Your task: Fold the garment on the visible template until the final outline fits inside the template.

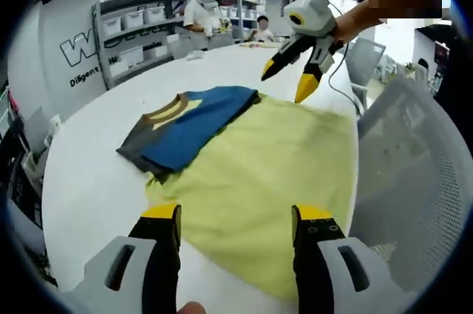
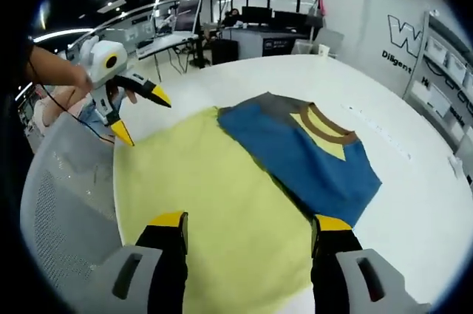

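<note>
A folded blue garment [image 1: 196,125] with grey sleeves and a brown collar lies on the white table [image 1: 96,188]. It overlaps one edge of the yellow-green template [image 1: 259,181] and partly hangs off it onto the table. My left gripper [image 1: 236,214] stands open above the template's near edge, holding nothing. My right gripper [image 1: 287,85] hovers open in the air past the template's far side. In the right gripper view the garment [image 2: 303,155] sits to the right on the template [image 2: 207,196], my right gripper [image 2: 250,224] is open over it, and the left gripper [image 2: 144,117] hangs open at the left.
A grey mesh chair [image 1: 414,166] stands close against the table beside the template, also seen as the chair [image 2: 66,203]. Shelves with white bins [image 1: 140,33] line the wall. People sit at the far end of the table. Desks with monitors [image 2: 185,26] stand beyond.
</note>
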{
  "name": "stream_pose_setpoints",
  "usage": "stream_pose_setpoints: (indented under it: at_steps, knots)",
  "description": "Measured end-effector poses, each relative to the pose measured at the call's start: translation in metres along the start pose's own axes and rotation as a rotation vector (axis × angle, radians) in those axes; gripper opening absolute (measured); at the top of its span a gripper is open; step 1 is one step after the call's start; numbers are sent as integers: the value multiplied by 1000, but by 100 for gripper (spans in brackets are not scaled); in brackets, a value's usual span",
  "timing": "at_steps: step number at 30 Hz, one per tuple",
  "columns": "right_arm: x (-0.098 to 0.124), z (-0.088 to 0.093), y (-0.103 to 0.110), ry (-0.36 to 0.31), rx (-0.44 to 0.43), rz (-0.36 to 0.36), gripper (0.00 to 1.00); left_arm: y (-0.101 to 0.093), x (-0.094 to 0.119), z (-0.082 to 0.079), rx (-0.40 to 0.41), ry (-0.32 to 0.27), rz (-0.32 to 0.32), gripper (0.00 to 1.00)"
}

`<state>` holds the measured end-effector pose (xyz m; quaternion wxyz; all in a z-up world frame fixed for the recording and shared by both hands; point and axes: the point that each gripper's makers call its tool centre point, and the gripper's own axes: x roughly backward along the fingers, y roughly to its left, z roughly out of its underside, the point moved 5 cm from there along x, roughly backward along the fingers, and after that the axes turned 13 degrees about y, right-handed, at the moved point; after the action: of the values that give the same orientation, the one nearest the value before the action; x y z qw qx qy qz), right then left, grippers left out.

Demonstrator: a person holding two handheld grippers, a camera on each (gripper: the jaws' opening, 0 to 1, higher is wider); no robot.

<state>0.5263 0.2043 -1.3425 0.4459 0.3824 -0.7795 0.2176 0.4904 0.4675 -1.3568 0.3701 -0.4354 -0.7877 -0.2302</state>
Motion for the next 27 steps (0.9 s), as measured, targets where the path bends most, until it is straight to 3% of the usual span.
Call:
stream_pose_setpoints:
  at_steps: [9,21,27]
  knots:
    - [8,32,22,8,3,-21,66,-10,6,3,-66,5,55,61]
    - [15,64,42,35,-29,-50,68,-30,7,24,-152,54,131,58]
    - [18,81,50,86,42,-55,65,-35,10,41,-167,94,157,53]
